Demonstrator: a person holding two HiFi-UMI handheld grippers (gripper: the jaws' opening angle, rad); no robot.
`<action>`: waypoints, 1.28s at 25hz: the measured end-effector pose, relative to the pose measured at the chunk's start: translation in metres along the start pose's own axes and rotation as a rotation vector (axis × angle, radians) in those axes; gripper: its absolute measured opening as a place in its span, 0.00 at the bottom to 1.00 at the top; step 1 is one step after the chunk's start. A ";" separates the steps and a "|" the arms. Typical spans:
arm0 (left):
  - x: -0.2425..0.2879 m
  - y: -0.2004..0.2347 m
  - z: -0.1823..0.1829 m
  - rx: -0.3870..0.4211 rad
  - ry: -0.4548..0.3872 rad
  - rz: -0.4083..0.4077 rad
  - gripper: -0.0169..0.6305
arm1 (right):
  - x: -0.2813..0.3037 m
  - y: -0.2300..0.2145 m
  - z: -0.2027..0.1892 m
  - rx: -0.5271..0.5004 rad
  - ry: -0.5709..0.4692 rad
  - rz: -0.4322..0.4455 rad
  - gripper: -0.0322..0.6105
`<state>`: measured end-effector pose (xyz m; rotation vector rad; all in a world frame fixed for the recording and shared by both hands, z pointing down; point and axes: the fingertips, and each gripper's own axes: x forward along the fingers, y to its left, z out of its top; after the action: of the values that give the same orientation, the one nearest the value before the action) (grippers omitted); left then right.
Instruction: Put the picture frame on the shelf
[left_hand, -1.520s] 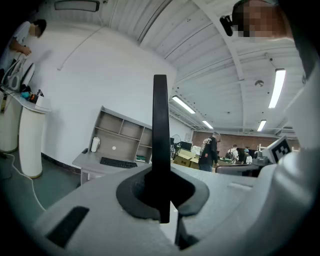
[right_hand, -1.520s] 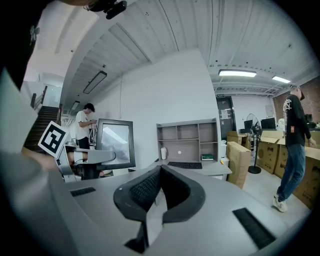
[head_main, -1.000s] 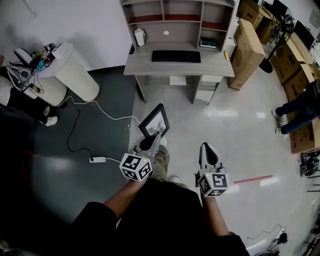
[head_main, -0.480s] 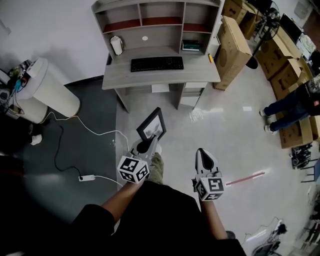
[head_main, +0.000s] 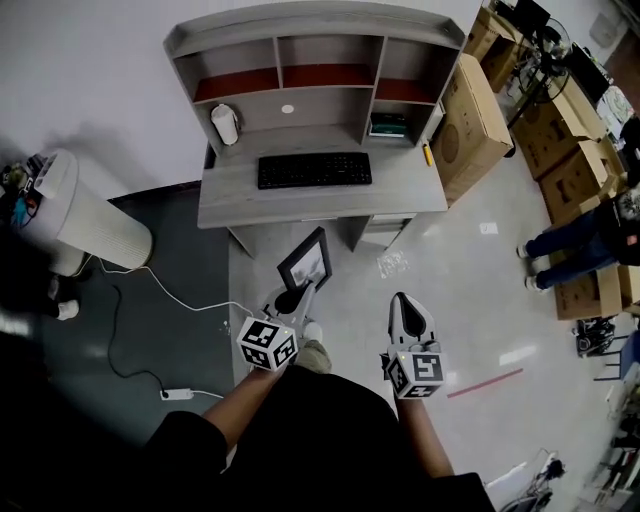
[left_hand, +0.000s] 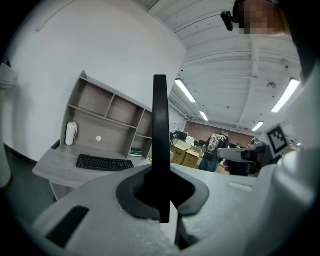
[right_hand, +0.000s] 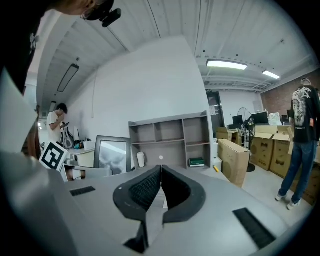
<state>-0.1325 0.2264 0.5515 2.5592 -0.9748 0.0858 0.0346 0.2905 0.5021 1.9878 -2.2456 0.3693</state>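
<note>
The black picture frame (head_main: 306, 261) with a grey print stands upright in my left gripper (head_main: 292, 297), whose jaws are shut on its lower edge. In the left gripper view the picture frame (left_hand: 160, 145) shows edge-on as a thin black bar between the pads. In the right gripper view the picture frame (right_hand: 112, 155) appears at the left, face on. My right gripper (head_main: 411, 309) is shut with nothing in it, level with the left one. The grey shelf unit (head_main: 300, 66) sits on the desk (head_main: 230, 198) ahead, its cubbies mostly bare.
On the desk lie a black keyboard (head_main: 314, 169) and a white roll (head_main: 224, 123); a green book (head_main: 388, 126) lies in a lower cubby. Cardboard boxes (head_main: 484, 103) stand right of the desk. A white round bin (head_main: 82, 220) and floor cable (head_main: 180, 294) are left. A person (head_main: 585, 238) stands far right.
The desk and shelf have come nearer and more centred in the head view as I walk toward them. Both grippers keep their pose, the frame still held in the left.
</note>
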 end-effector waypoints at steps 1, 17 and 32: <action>0.010 0.010 0.011 0.011 -0.005 -0.008 0.06 | 0.016 -0.001 0.004 0.001 0.004 0.000 0.07; 0.085 0.122 0.066 -0.056 -0.011 -0.117 0.06 | 0.151 0.020 0.019 -0.021 0.061 -0.013 0.07; 0.195 0.160 0.131 -0.028 -0.013 -0.154 0.06 | 0.249 -0.025 0.043 -0.016 0.020 0.038 0.07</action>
<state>-0.1008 -0.0546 0.5240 2.6021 -0.7744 0.0126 0.0296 0.0379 0.5255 1.9282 -2.2695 0.3721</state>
